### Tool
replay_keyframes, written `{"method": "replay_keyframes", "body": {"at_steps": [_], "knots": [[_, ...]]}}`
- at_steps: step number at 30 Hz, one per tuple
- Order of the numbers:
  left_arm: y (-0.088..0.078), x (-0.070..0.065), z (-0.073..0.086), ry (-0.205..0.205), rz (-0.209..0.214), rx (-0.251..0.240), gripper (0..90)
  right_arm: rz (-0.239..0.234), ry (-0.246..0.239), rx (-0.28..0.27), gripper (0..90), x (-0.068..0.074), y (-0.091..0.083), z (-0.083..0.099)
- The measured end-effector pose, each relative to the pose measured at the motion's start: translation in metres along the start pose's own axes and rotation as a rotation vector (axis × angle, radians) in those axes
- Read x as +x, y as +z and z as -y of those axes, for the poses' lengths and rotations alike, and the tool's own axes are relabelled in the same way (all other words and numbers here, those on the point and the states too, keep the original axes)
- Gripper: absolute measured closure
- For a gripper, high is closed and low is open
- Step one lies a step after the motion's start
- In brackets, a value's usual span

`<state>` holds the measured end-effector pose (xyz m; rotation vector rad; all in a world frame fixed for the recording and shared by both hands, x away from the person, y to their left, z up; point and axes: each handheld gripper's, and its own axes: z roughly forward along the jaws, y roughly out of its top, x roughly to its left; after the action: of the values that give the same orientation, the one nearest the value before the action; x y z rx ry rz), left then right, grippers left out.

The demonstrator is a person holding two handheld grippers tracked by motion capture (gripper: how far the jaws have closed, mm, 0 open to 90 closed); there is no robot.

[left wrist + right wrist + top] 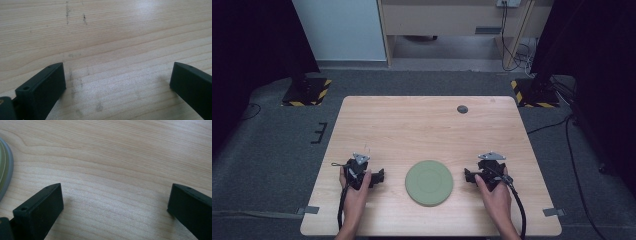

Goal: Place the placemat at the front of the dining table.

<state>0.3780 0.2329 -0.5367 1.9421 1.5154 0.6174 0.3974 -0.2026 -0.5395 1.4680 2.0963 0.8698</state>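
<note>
A round olive-green plate (429, 182) lies on the wooden table (422, 125), near its front edge. My left gripper (380, 176) rests on the table just left of the plate, held by a hand. My right gripper (466, 175) rests just right of the plate, in the other hand. In the left gripper view the jaws of the left gripper (117, 75) stand wide apart over bare wood. The right gripper (115, 195) is open too, with nothing between its jaws, and the plate's rim (6, 167) shows at the left edge.
A small dark round disc (462, 109) sits in the table's far right part. Two stand bases with yellow-black stripes (307, 90) (532, 92) flank the table's far corners. Cables (572, 150) run over the grey floor at the right.
</note>
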Motion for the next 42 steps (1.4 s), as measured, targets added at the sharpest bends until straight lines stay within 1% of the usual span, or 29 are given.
{"method": "replay_keyframes", "body": {"at_steps": [3, 4, 5, 8, 9, 10, 12, 13, 14, 15, 17, 19, 20, 21, 22, 24, 25, 26, 27, 28, 30, 32, 33, 34, 40, 42], "knots": [[0.0, 0.0, 0.0, 0.001, 0.001, 0.001, 0.0, -0.004, -0.008, -0.002, 0.3, 0.0, 0.001, -0.001], [0.0, 0.0, 0.0, 0.001, 0.001, 0.0, 0.0, -0.005, -0.004, -0.001, 0.4, 0.001, 0.002, -0.002], [0.0, 0.0, 0.0, 0.008, 0.011, 0.0, 0.0, -0.009, -0.003, -0.002, 0.6, 0.0, 0.002, -0.002], [-0.001, 0.0, 0.0, 0.033, 0.04, -0.004, 0.0, -0.022, -0.022, -0.002, 1.4, -0.001, 0.001, -0.001], [-0.001, 0.0, 0.0, 0.033, 0.04, -0.004, 0.8, -0.031, -0.033, 0.001, 1.8, -0.002, 0.0, -0.001], [-0.003, -0.001, 0.0, 0.035, 0.066, -0.017, 2.4, -0.038, -0.041, 0.006, 2.9, -0.003, -0.001, -0.001], [-0.006, -0.003, 0.001, 0.045, 0.076, -0.031, 2.4, -0.043, -0.051, 0.007, 6.1, -0.002, -0.004, 0.0], [-0.006, -0.003, 0.001, 0.045, 0.076, -0.031, 2.8, -0.043, -0.051, 0.007, 6.1, -0.002, -0.004, 0.0], [-0.009, -0.006, 0.001, 0.065, 0.088, -0.044, 2.9, -0.067, -0.086, 0.006, 6.1, 0.001, -0.007, 0.001], [-0.011, -0.008, 0.001, 0.074, 0.097, -0.051, 2.7, -0.074, -0.102, 0.001, 6.2, 0.002, -0.009, 0.001], [-0.014, -0.011, 0.002, 0.093, 0.119, -0.069, 2.7, -0.107, -0.113, -0.01, 6.0, 0.004, -0.015, 0.001], [-0.016, -0.014, 0.003, 0.101, 0.146, -0.083, 2.7, -0.136, -0.118, -0.018, 5.8, 0.007, -0.021, 0.002], [-0.017, -0.016, 0.004, 0.105, 0.161, -0.089, 2.6, -0.146, -0.125, -0.023, 5.7, 0.009, -0.024, 0.002], [-0.017, -0.016, 0.004, 0.105, 0.161, -0.089, 2.6, -0.146, -0.125, -0.023, 5.7, 0.009, -0.024, 0.002], [-0.019, -0.02, 0.004, 0.118, 0.193, -0.097, 2.6, -0.163, -0.143, -0.032, 5.7, 0.014, -0.028, 0.003], [-0.021, -0.026, 0.004, 0.136, 0.215, -0.103, 2.6, -0.183, -0.159, -0.04, 5.7, 0.019, -0.031, 0.003], [-0.021, -0.026, 0.004, 0.136, 0.215, -0.103, 2.6, -0.183, -0.159, -0.04, 5.7, 0.019, -0.031, 0.003], [-0.023, -0.033, 0.004, 0.154, 0.237, -0.103, 2.6, -0.19, -0.175, -0.037, 5.8, 0.023, -0.031, 0.004], [-0.023, -0.033, 0.004, 0.154, 0.237, -0.103, 2.6, -0.19, -0.175, -0.037, 5.8, 0.023, -0.031, 0.004], [-0.023, -0.037, 0.004, 0.17, 0.249, -0.1, 2.6, -0.195, -0.187, -0.03, 5.8, 0.027, -0.03, 0.005], [-0.022, -0.041, 0.005, 0.18, 0.264, -0.093, 2.6, -0.199, -0.202, -0.03, 5.8, 0.029, -0.029, 0.005], [-0.021, -0.045, 0.005, 0.188, 0.277, -0.085, 2.5, -0.202, -0.205, -0.026, 5.7, 0.032, -0.029, 0.006], [-0.021, -0.045, 0.005, 0.188, 0.277, -0.085, 2.5, -0.204, -0.209, -0.024, 5.7, 0.033, -0.029, 0.006], [-0.021, -0.048, 0.006, 0.195, 0.287, -0.08, 2.5, -0.204, -0.213, -0.022, 5.7, 0.034, -0.029, 0.007], [-0.021, -0.055, 0.007, 0.204, 0.312, -0.071, 2.5, -0.214, -0.226, -0.025, 5.6, 0.04, -0.028, 0.007], [-0.021, -0.058, 0.007, 0.208, 0.32, -0.069, 2.5, -0.22, -0.23, -0.018, 5.6, 0.043, -0.028, 0.007]]}}
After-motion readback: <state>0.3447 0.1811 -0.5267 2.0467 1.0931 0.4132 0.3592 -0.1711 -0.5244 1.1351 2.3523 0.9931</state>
